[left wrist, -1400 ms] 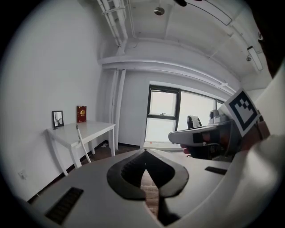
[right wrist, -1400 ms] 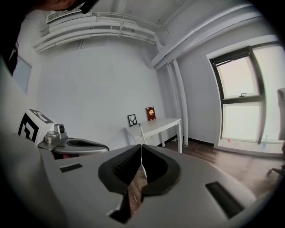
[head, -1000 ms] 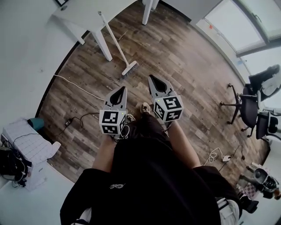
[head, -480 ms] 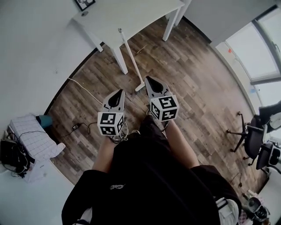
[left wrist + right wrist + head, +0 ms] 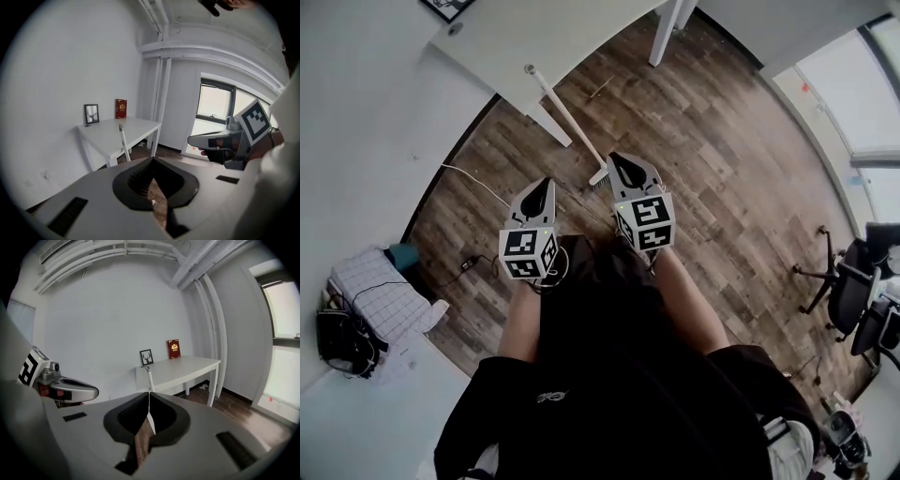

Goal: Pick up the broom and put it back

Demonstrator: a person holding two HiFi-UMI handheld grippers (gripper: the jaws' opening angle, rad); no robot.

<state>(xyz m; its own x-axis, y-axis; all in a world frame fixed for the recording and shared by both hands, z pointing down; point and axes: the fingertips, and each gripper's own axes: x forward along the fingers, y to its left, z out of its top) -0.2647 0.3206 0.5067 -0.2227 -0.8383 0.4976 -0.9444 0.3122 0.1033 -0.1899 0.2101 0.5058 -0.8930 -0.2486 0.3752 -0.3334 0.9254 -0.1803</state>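
Observation:
A broom with a white handle (image 5: 567, 122) leans against the front edge of a white table (image 5: 553, 37); its brush head (image 5: 599, 176) rests on the wood floor. My right gripper (image 5: 617, 157) is shut and empty, its tip just right of the brush head in the head view. My left gripper (image 5: 542, 181) is shut and empty too, to the left of the broom and apart from it. The left gripper view shows the handle (image 5: 123, 140) ahead, above the closed left gripper (image 5: 152, 159). In the right gripper view the handle (image 5: 149, 378) rises straight over the closed right gripper (image 5: 149, 393).
A framed picture (image 5: 91, 114) and a red book (image 5: 121, 108) stand on the table by the wall. A white cable (image 5: 473, 180) runs over the floor at left, near a bin with checked cloth (image 5: 370, 291). Office chairs (image 5: 848, 291) stand far right.
The table and broom have come closer and now sit higher and nearer in the head view. Both grippers have advanced with the person and stayed shut; the right tip is now beside the brush head.

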